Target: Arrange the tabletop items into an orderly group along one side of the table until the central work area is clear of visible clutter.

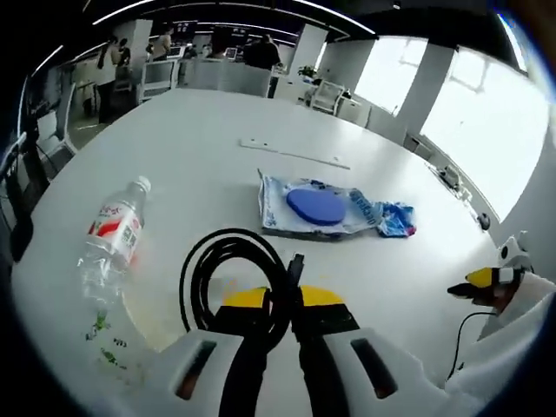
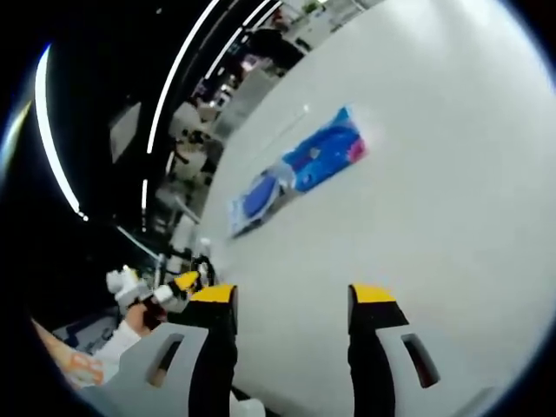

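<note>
My left gripper (image 1: pixel 284 301) is shut on a coiled black cable (image 1: pixel 201 261), whose loop hangs over the white table (image 1: pixel 200 139) just ahead of the yellow-tipped jaws. A clear plastic bottle (image 1: pixel 113 239) with a red and white label lies on its side to the left. Further out lies a blue and white packet (image 1: pixel 326 208) with a blue disc on it; the right gripper view has the same packet (image 2: pixel 295 174) ahead and to the left. My right gripper (image 2: pixel 294 300) is open over bare table, nothing between its jaws. It also appears at the right edge (image 1: pixel 485 280) of the left gripper view.
A thin white strip (image 1: pixel 295 155) lies on the table beyond the packet. Small green marks (image 1: pixel 104 334) dot the table near the bottle. Chairs (image 1: pixel 326 94) and people stand past the far edge. The left gripper (image 2: pixel 181 282) and a hand (image 2: pixel 139 317) show at the left.
</note>
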### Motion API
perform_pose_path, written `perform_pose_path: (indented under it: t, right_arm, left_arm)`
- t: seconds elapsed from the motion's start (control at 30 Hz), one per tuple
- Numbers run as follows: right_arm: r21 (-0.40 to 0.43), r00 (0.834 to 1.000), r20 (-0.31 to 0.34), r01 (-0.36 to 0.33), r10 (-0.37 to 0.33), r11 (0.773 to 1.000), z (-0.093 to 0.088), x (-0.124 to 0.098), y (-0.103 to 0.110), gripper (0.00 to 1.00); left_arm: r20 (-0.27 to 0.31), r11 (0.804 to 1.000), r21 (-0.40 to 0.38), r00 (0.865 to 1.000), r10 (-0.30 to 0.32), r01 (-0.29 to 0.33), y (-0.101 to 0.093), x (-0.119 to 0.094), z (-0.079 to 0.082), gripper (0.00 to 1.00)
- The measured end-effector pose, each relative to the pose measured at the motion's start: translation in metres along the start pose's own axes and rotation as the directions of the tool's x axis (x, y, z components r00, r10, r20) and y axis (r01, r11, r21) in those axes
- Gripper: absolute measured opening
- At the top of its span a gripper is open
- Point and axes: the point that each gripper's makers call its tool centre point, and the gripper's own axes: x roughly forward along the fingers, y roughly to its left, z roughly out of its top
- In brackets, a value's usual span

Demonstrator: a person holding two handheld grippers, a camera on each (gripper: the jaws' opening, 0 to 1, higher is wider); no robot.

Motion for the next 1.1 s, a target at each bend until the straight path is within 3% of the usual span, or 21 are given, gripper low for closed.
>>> perform_pose_path:
  t: [0.17, 0.27, 0.4, 0.5, 0.57, 0.67, 0.8, 0.87, 0.93, 1.03, 1.1]
  right_arm:
    - [-0.004, 1.000, -0.007, -0.007, 0.007, 1.000, -0.002, 0.002, 0.002, 0.49]
    - [-0.008, 1.000, -0.013, -0.017, 0.017, 1.000, -0.004, 0.004, 0.003, 0.50]
    - [-0.013, 0.998, 0.002, -0.068, 0.068, 0.998, -0.003, 0.007, 0.016, 0.55]
    - [-0.010, 0.991, 0.026, -0.129, 0.129, 0.992, 0.001, 0.009, 0.031, 0.59]
    - [0.004, 0.982, 0.052, -0.182, 0.182, 0.983, 0.007, 0.010, 0.044, 0.62]
    - [0.008, 0.969, 0.074, -0.235, 0.234, 0.972, 0.012, 0.010, 0.059, 0.66]
    - [-0.026, 0.950, 0.088, -0.299, 0.300, 0.954, 0.017, 0.009, 0.080, 0.71]
    - [-0.037, 0.942, 0.087, -0.323, 0.325, 0.946, 0.018, 0.009, 0.087, 0.72]
    - [-0.050, 0.928, 0.095, -0.356, 0.360, 0.933, 0.020, 0.007, 0.096, 0.74]
    - [-0.044, 0.908, 0.114, -0.401, 0.403, 0.915, 0.025, 0.005, 0.107, 0.75]
    - [-0.033, 0.895, 0.130, -0.427, 0.427, 0.904, 0.030, 0.005, 0.113, 0.77]
  left_arm:
    - [0.079, 0.996, 0.028, 0.993, -0.082, 0.080, -0.027, -0.019, 0.032, 0.09]
    - [0.114, 0.979, 0.022, 0.973, -0.202, 0.201, -0.056, -0.033, 0.050, 0.09]
    - [0.131, 0.940, 0.012, 0.931, -0.340, 0.341, -0.092, -0.047, 0.064, 0.09]
    - [0.131, 0.899, 0.004, 0.891, -0.435, 0.439, -0.118, -0.058, 0.069, 0.09]
    - [0.130, 0.848, 0.004, 0.841, -0.526, 0.530, -0.144, -0.068, 0.074, 0.09]
    - [0.138, 0.808, 0.010, 0.799, -0.585, 0.589, -0.168, -0.077, 0.079, 0.09]
    - [0.124, 0.738, 0.042, 0.730, -0.673, 0.673, -0.201, -0.089, 0.083, 0.09]
    - [0.102, 0.711, 0.057, 0.704, -0.702, 0.701, -0.214, -0.093, 0.081, 0.09]
    - [0.096, 0.695, 0.062, 0.689, -0.718, 0.716, -0.223, -0.095, 0.080, 0.09]
    - [0.084, 0.617, 0.020, 0.614, -0.785, 0.787, -0.239, -0.105, 0.076, 0.09]
    - [0.084, 0.589, 0.006, 0.587, -0.805, 0.808, -0.246, -0.108, 0.075, 0.09]
